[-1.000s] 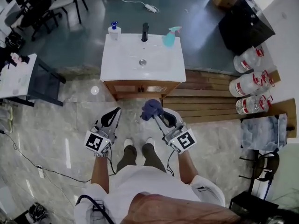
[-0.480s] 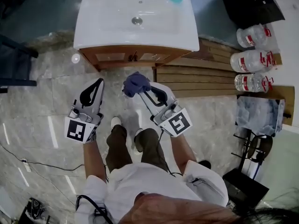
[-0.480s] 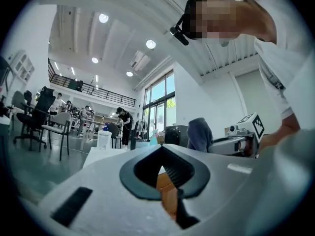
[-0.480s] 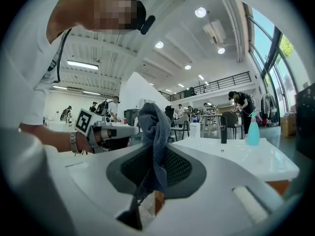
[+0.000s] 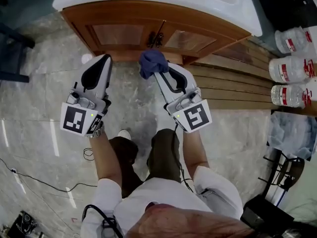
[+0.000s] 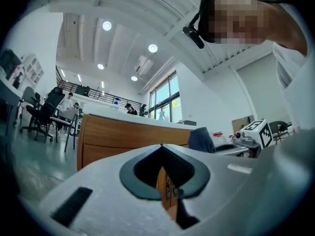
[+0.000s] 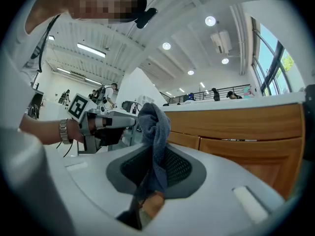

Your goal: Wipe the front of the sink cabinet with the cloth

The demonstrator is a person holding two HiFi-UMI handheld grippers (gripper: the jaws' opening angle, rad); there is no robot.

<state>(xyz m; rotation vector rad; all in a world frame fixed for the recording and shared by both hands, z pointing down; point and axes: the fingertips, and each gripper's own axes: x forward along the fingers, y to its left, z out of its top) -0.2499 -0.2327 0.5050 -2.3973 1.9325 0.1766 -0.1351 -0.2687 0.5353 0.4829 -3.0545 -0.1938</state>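
The sink cabinet (image 5: 124, 19) has a brown wooden front with two doors and dark handles (image 5: 156, 37) under a white top. A dark blue cloth (image 5: 151, 62) is bunched at the tip of my right gripper (image 5: 157, 73), which is shut on it, just below the door handles; whether it touches the wood I cannot tell. In the right gripper view the cloth (image 7: 155, 127) hangs between the jaws, the cabinet (image 7: 246, 127) to the right. My left gripper (image 5: 104, 59) is beside it, shut and holding nothing, pointing at the cabinet (image 6: 118, 136).
A slatted wooden platform (image 5: 233, 88) lies right of the cabinet, with large water bottles (image 5: 292, 66) beyond it. A dark table leg (image 5: 12, 43) stands at left. A cable (image 5: 29, 177) runs over the marble floor. The person's legs are below the grippers.
The view has dropped and closed in on the cabinet. Both grippers moved forward toward its front, the right one carrying the cloth up to the doors.
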